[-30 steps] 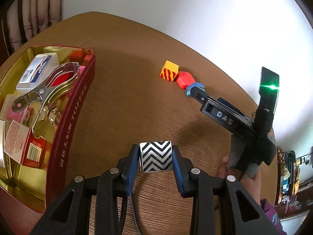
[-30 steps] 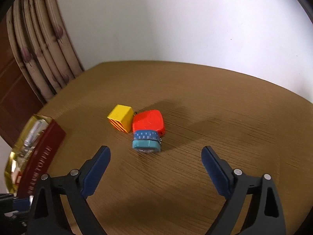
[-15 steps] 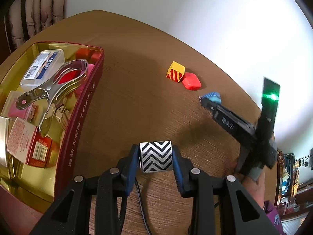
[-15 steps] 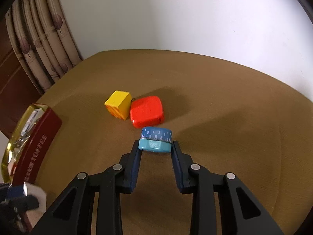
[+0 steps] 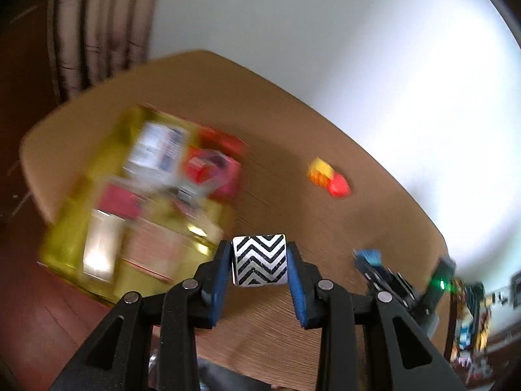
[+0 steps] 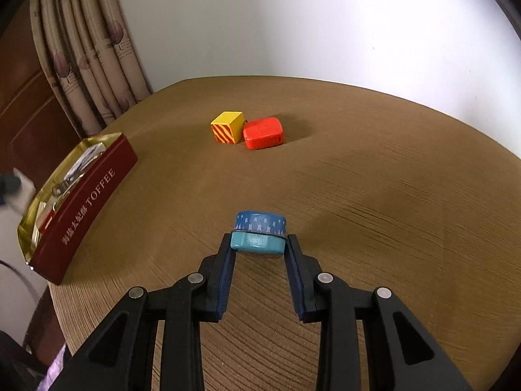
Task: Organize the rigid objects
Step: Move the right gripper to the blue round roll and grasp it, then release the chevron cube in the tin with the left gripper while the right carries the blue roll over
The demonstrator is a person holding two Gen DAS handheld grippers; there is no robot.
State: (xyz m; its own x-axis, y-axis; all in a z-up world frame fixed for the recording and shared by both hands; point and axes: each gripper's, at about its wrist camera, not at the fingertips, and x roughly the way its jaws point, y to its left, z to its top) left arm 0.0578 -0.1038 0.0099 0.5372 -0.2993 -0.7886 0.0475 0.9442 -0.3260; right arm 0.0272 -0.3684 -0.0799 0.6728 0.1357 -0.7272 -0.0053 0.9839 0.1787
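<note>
left gripper: closed on one zigzag block, black-and-white chevron face, pinched between the blue pads; held at the near right corner of the tin, whether over its rim or beside it cannot be told.
right gripper: closed on one blue piece; dark blue patterned band on top, lighter teal body below, gripped at the teal part; contact with the table cannot be told.
yellow block: one, yellow top, red-and-yellow striped side, resting far-centre on the table.
red block: one, rounded corners, just right of the yellow block, touching or nearly so.
tin: one, dark red wall marked TOFFEE, gold inside, set at the left table edge; several items are seen inside, count not readable, left view is motion-blurred.
count: four loose pieces in all, two held, two on the table.
table: brown wood grain, rounded edge; bare surface is seen between the blue piece and the far pair, and across the whole right side.
edges: curtain and wall are seen past the far edge; the tin's near end sits at the table's left edge.
right gripper in left view: seen low right, blurred.
</note>
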